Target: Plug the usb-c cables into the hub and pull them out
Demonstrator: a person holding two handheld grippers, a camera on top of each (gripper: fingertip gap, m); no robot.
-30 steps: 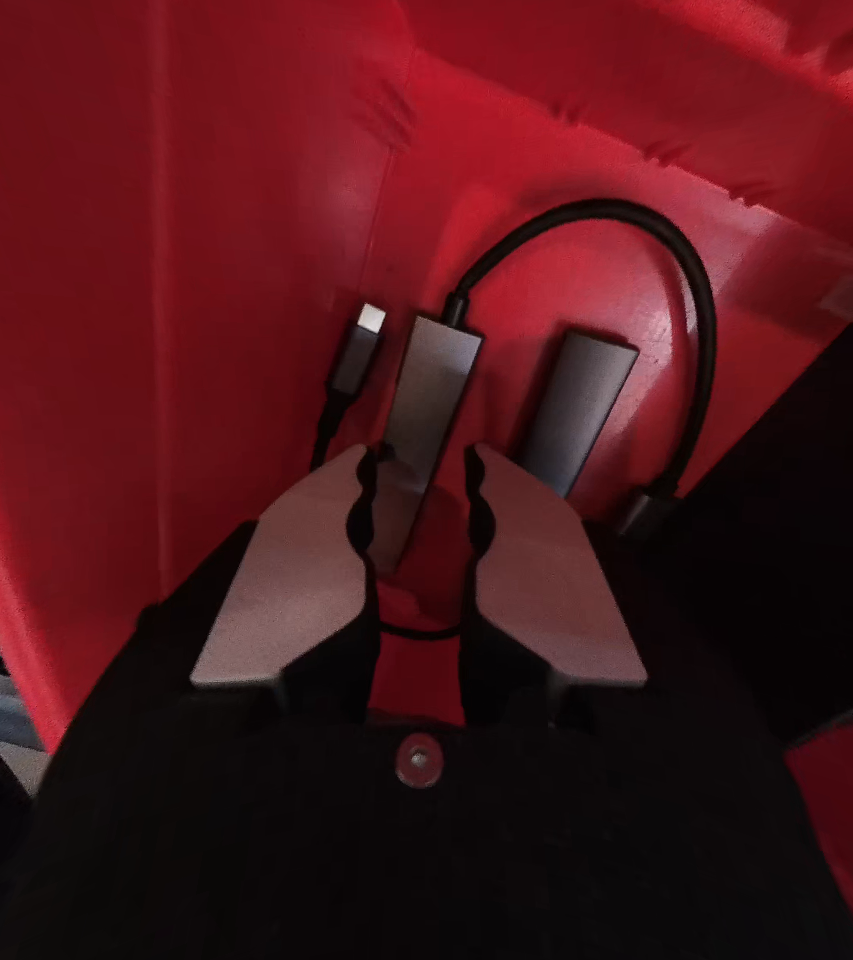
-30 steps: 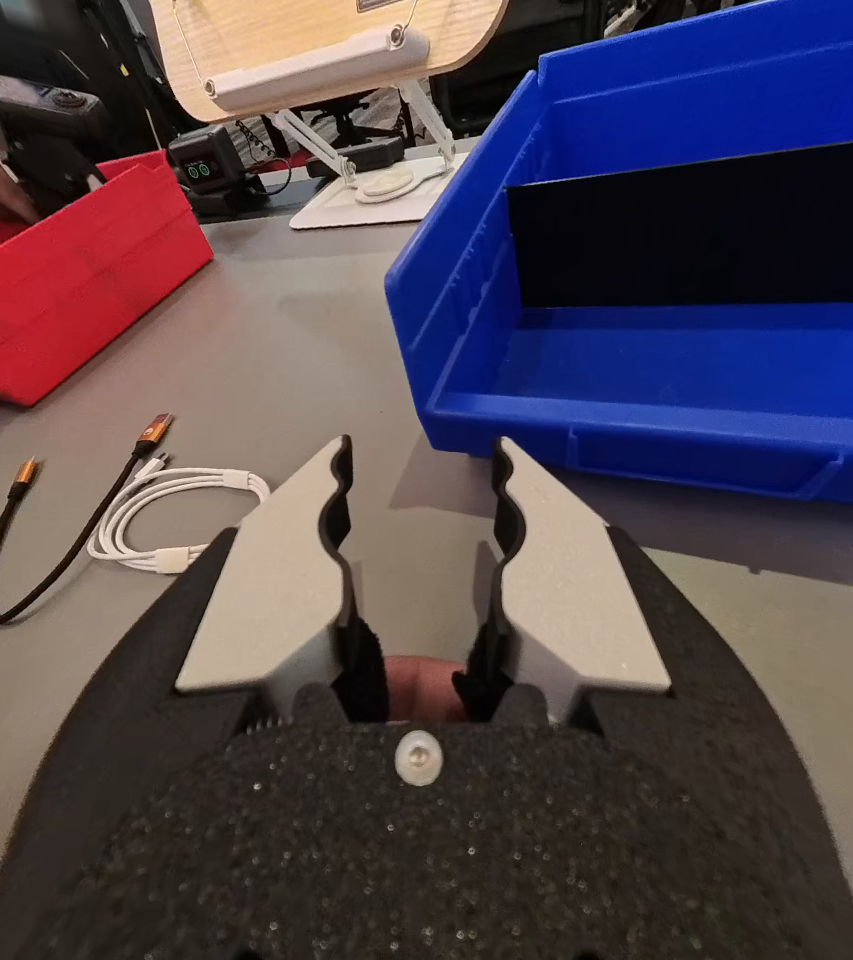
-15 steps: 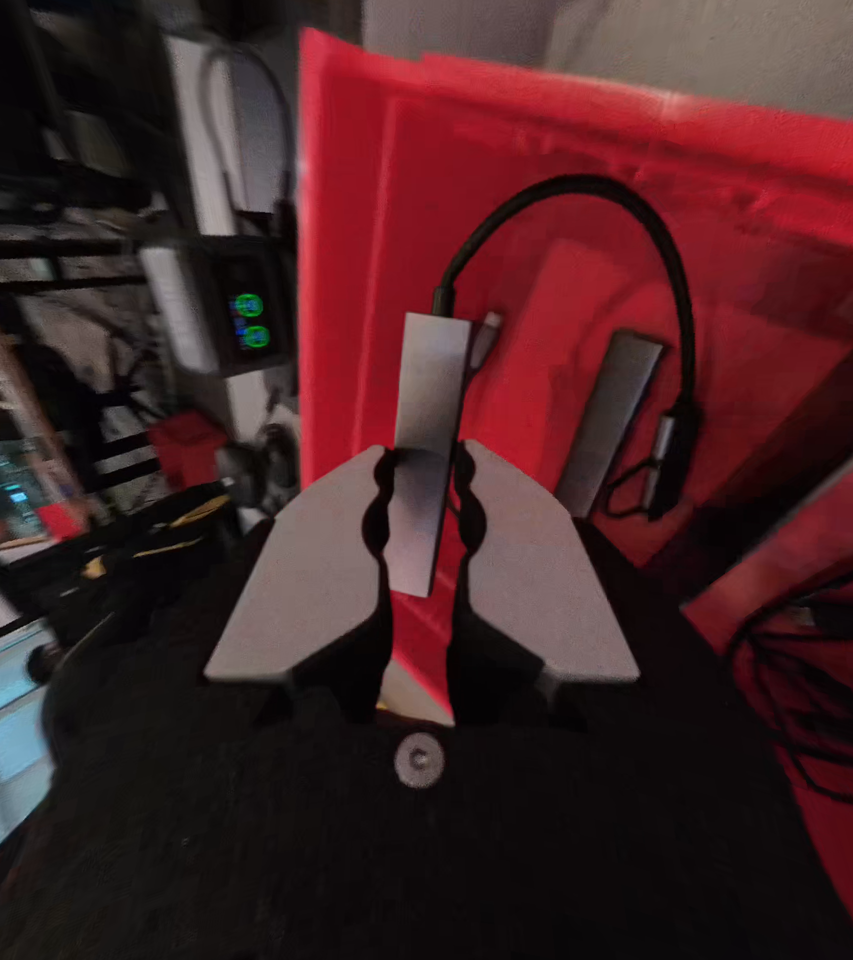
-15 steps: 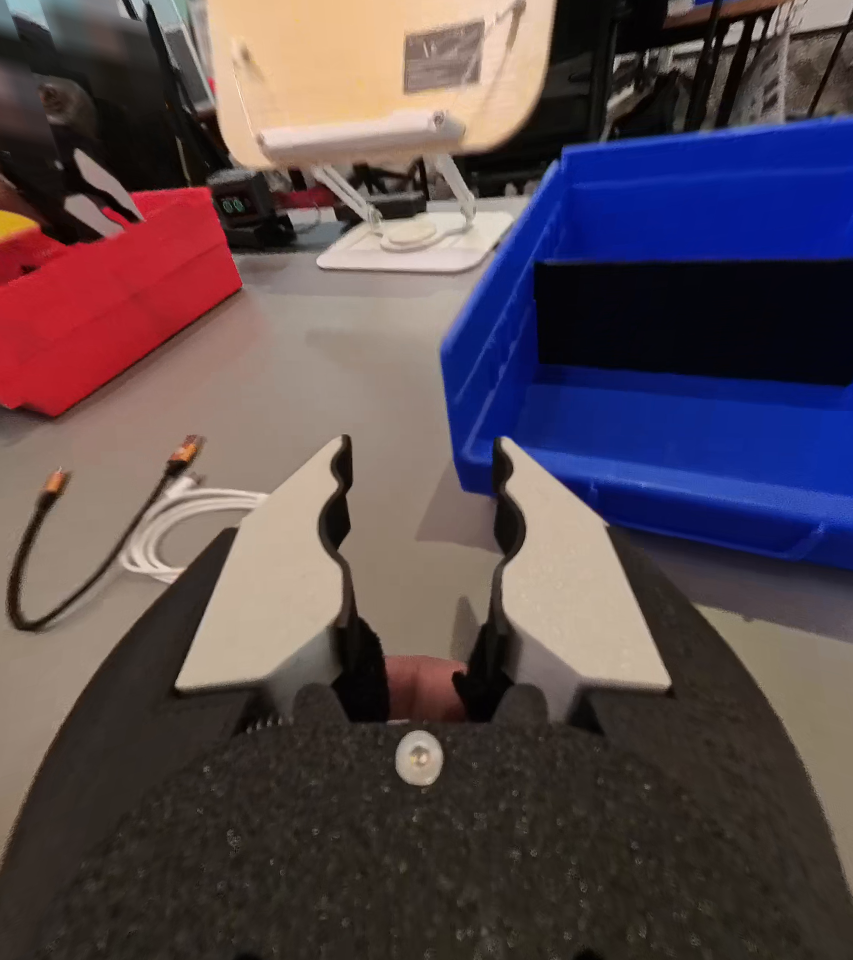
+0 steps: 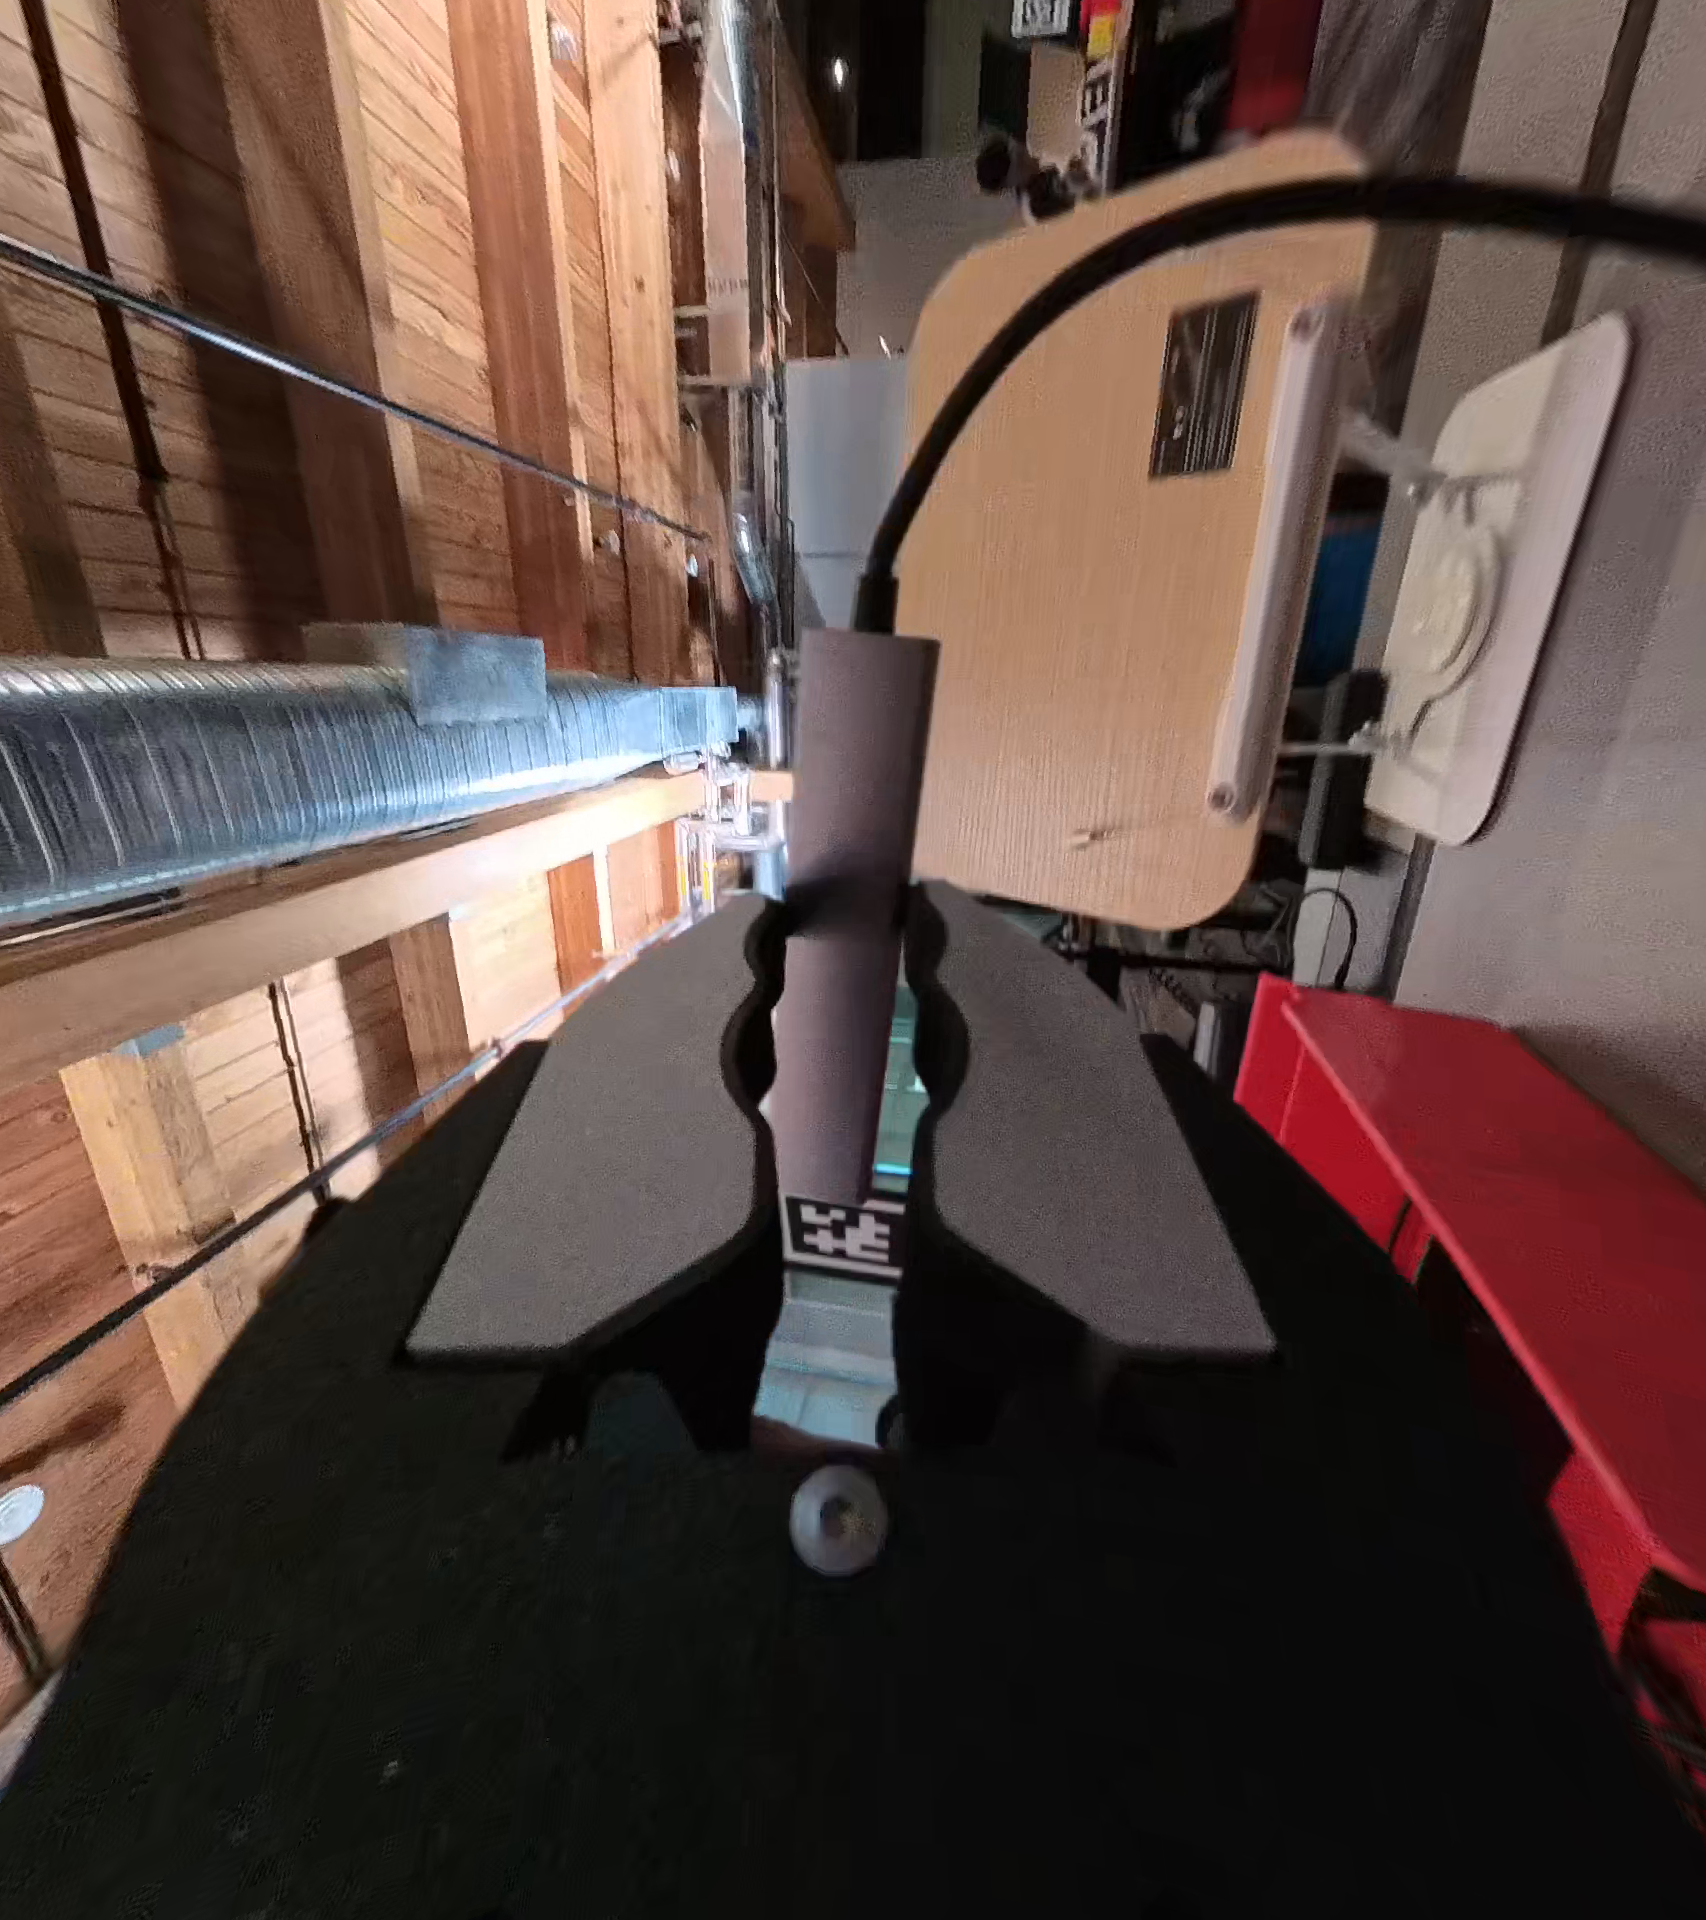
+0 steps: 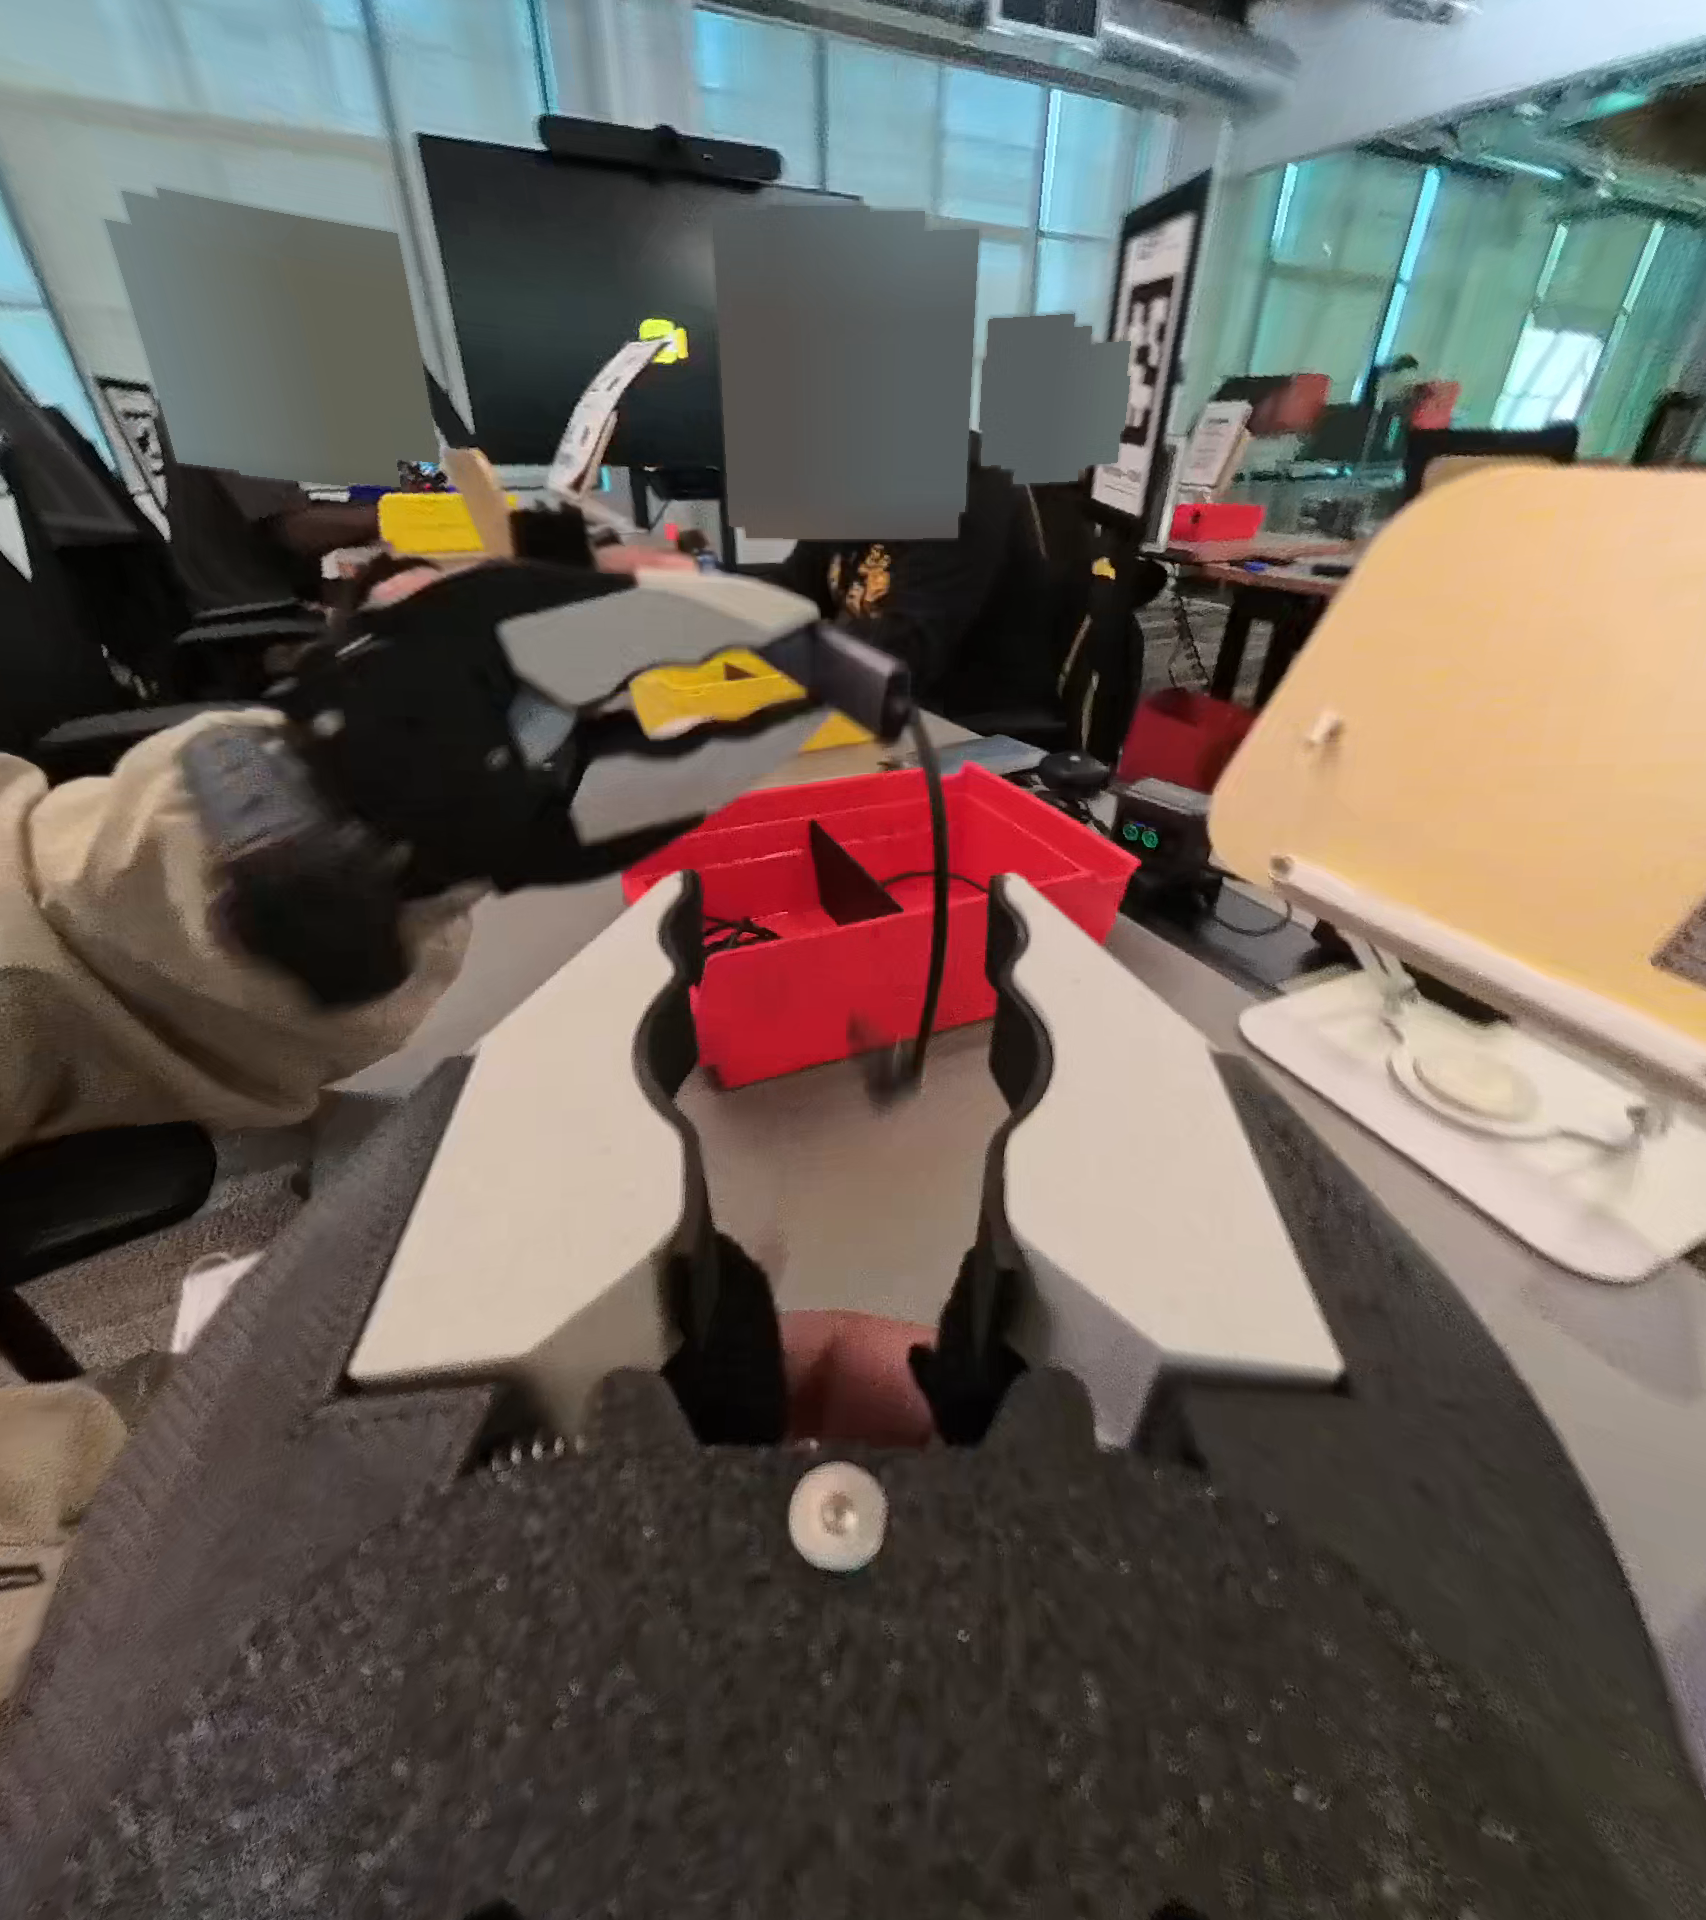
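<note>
The tabletop (image 6: 1192,997) carried a red bin (image 6: 890,966) with a black divider, and just right of it a wooden stand (image 6: 1514,727) on a white base. In the left wrist view the scene lay rolled sideways, with the bin (image 5: 1514,1195) at the right edge and the stand (image 5: 1067,582) ahead.

The left gripper (image 5: 844,914) was clenched on the hub (image 5: 854,831), a slim grey bar pinched near its middle and pointing forward along the fingers. In the right wrist view that gripper (image 6: 724,686) hung in the air above the bin's left side, with the hub (image 6: 859,675) sticking out to the right. The hub's black cable (image 6: 937,883) dropped from its far end, and its plug (image 6: 896,1070) dangled, blurred, in front of the bin.

The right gripper (image 6: 838,914) was released, holding nothing, fingers spread wide above the tabletop, facing the bin and the dangling plug.
</note>
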